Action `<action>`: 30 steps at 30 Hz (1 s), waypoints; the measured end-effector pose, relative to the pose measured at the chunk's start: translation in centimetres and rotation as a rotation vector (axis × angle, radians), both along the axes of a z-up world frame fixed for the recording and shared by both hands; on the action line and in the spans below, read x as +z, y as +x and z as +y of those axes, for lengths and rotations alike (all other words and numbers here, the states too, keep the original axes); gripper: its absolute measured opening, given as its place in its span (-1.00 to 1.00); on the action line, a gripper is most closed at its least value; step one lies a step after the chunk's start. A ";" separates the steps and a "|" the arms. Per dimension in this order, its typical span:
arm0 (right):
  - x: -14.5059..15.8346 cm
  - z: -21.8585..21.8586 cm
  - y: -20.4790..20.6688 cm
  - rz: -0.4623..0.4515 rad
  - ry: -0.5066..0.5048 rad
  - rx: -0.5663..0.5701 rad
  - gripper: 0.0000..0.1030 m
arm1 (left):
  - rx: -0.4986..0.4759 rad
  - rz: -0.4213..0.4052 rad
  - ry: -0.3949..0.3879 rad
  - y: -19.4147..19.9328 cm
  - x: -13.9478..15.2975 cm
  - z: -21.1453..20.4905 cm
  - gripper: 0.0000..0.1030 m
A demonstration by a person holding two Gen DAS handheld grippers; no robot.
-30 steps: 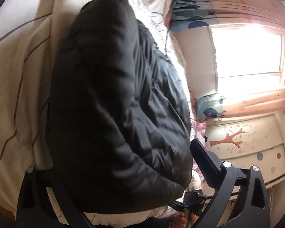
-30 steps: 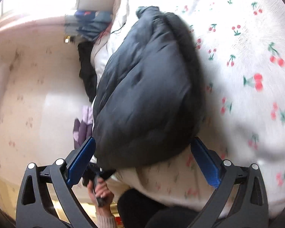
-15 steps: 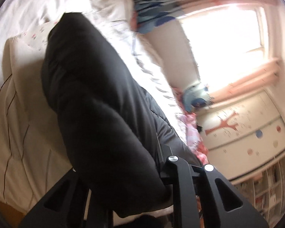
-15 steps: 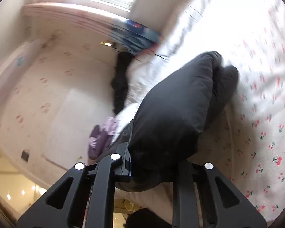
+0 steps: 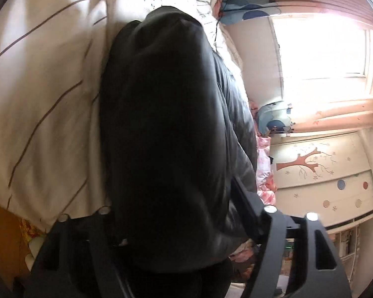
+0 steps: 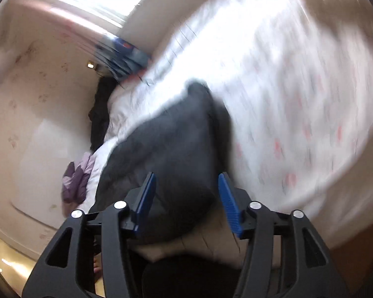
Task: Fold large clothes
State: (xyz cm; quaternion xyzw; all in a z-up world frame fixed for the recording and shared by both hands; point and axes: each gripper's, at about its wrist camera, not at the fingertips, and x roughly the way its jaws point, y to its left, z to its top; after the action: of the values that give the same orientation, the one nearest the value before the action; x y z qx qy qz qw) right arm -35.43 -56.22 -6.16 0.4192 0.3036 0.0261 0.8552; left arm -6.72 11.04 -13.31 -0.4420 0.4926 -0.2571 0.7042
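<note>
**Black jacket bunched between two grippers on the bed**

A black padded jacket (image 5: 166, 134) lies in a thick folded bundle on a bed, its near end reaching in between the fingers of both grippers. In the left wrist view the left gripper (image 5: 171, 226) straddles the bundle: the jacket fills the gap and hides most of the left finger, while the right finger (image 5: 246, 203) runs along the fabric's edge. Its jaws are opening; whether the pads press on the cloth cannot be told. The jacket rests on a cream sheet (image 5: 42, 104) crossed by thin brown lines, with a bright window (image 5: 320, 49) to the right.

The right wrist view is blurred. There the right gripper (image 6: 186, 198) has its blue pads (image 6: 227, 204) on either side of the jacket's near end, the left one against the cloth, the right one just beside it. Its jaws are opening too, released rather than clenched. A white quilt (image 6: 298, 99) with red print spreads beyond.
</note>
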 end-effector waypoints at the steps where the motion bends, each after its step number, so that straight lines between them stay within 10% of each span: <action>1: 2.2 1.0 1.2 -0.043 -0.050 0.016 0.12 | 0.011 0.007 0.008 0.6 0.0 -0.5 0.41; 5: 5.8 7.3 7.4 -0.074 -0.270 0.159 0.51 | 0.089 0.045 0.003 2.0 -1.1 -1.5 0.52; 8: -2.0 13.8 14.2 0.320 -0.411 0.460 0.53 | 0.126 0.014 -0.023 1.8 -1.7 -2.0 0.33; 10: -2.4 15.9 14.4 0.367 -0.518 0.490 0.53 | 0.115 -0.027 0.001 1.3 -1.3 -2.3 0.00; 15: 6.8 19.2 15.8 0.127 -0.602 0.451 0.58 | 0.098 -0.116 0.070 0.3 -0.8 -2.5 -0.09; 19: 9.2 24.5 24.6 -0.006 -0.687 0.484 0.83 | 0.112 -0.119 0.059 -0.9 -0.9 -3.0 -0.06; 24: -1.4 29.1 37.5 0.318 -0.607 0.621 0.89 | 0.123 -0.100 0.047 -1.0 -0.8 -2.5 0.41; 30: 4.2 25.2 32.4 0.189 -0.596 0.550 0.87 | 0.165 -0.053 -0.060 -1.4 -0.8 -1.0 0.58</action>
State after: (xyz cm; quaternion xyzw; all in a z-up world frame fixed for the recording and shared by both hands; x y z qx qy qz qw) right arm -2.99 -30.97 -1.93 0.0572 0.4758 0.1260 0.8686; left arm -8.07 10.00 -14.10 -0.4948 0.4281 -0.2245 0.7222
